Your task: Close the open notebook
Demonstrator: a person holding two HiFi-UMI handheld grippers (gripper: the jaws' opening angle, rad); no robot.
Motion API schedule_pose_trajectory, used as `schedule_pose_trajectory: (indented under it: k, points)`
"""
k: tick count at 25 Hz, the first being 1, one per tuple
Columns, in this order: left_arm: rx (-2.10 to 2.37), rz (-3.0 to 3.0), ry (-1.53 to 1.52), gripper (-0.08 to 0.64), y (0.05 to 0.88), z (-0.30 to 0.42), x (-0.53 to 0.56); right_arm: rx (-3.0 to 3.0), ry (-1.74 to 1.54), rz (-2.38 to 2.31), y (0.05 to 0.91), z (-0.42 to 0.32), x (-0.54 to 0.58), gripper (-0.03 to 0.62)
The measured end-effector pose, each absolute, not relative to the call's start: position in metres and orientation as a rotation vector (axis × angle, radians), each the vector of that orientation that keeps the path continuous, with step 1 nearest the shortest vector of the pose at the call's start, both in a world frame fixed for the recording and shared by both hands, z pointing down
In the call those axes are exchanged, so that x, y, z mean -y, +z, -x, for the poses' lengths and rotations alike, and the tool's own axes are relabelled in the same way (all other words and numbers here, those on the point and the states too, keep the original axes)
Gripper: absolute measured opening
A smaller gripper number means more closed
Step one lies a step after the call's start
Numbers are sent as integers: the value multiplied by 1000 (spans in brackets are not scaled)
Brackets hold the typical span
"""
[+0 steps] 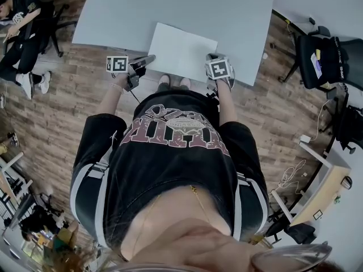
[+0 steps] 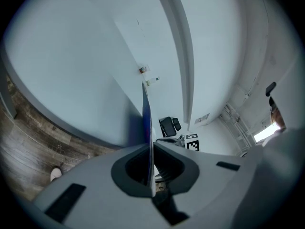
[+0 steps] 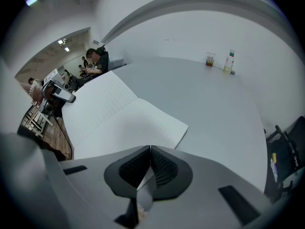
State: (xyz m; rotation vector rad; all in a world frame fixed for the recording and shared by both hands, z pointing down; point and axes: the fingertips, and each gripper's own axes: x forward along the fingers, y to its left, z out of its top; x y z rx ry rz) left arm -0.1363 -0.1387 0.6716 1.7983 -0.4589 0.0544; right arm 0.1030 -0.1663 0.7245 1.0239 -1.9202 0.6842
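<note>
Notebook (image 2: 147, 113) edge-on, left gripper view only

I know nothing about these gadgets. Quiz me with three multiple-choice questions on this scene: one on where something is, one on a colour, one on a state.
1. Where does the notebook lie?
A. On the floor
B. On the table, at the edge nearest the person
C. On an office chair

2. What colour are its open pages?
A. White
B. Black
C. Red

3. How do the left gripper's jaws stand?
A. Wide apart with nothing between them
B. Closed round a bottle
C. Shut on a thin edge of the notebook

Answers:
1 B: the head view shows it on the tabletop, right at the near edge in front of the person.
2 A: the right gripper view shows both pages plain white.
3 C: the left gripper view shows the jaws pressed together on a sheet seen edge-on.
</note>
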Motion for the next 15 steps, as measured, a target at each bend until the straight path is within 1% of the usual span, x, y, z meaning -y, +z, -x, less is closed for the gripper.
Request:
schedule_pose_trajectory:
  k: [15]
  points:
    - [386, -1844, 12, 52, 645, 123, 135, 1918, 689, -1025, 723, -98, 165, 20]
